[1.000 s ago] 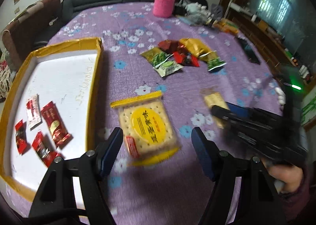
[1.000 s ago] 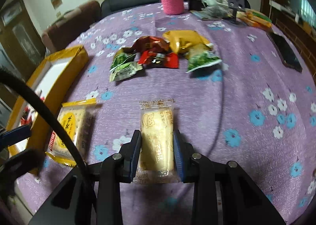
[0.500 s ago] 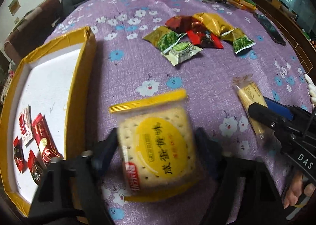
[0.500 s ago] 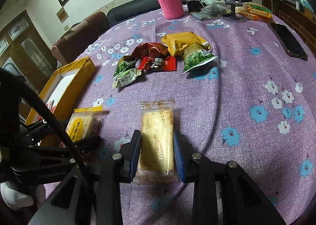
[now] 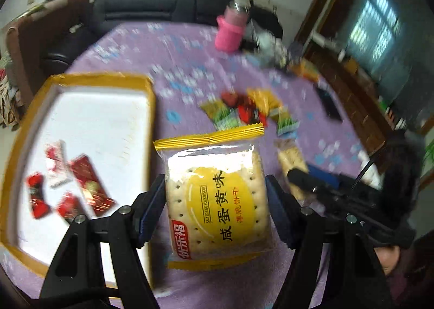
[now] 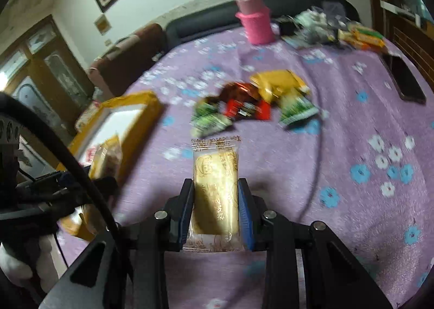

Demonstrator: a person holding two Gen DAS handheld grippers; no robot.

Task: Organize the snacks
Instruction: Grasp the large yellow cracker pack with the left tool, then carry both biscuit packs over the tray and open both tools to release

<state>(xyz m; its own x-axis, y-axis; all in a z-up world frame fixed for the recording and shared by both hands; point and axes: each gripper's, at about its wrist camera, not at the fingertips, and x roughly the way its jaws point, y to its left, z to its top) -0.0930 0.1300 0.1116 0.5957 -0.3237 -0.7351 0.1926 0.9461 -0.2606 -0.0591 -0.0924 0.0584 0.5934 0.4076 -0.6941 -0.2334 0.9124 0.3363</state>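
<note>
A square cracker packet (image 5: 217, 198), clear with yellow sealed ends and a yellow round label, is clamped between the blue pads of the left gripper (image 5: 215, 206) and is carried clear of the purple flowered tablecloth (image 5: 184, 65), beside the right wall of the yellow-rimmed tray (image 5: 150, 119). On the white floor of that tray, near its left edge, four small red and white sachets (image 5: 67, 184) are seen lying close together. The tray itself is set at the left edge of the table.

A narrow, pale yellow biscuit bar (image 6: 217, 192) in a clear wrapper is gripped lengthwise by the right gripper (image 6: 216, 208), whose pads are pressed on its two long sides; its sealed far end is pointed toward the middle of the table. From the left wrist view the right gripper is seen at the right with the bar in its fingers.

A loose pile of snack packets (image 6: 252, 103), green, red, brown and yellow, is left on the cloth around the middle of the table, well apart from both grippers. A pink bottle (image 6: 255, 24) is stood upright near the far edge, with a heap of mixed clutter (image 6: 320, 27) just beside it toward the far right corner. A dark phone (image 6: 407, 81) is laid flat near the right edge. Much of both views is blurred.
</note>
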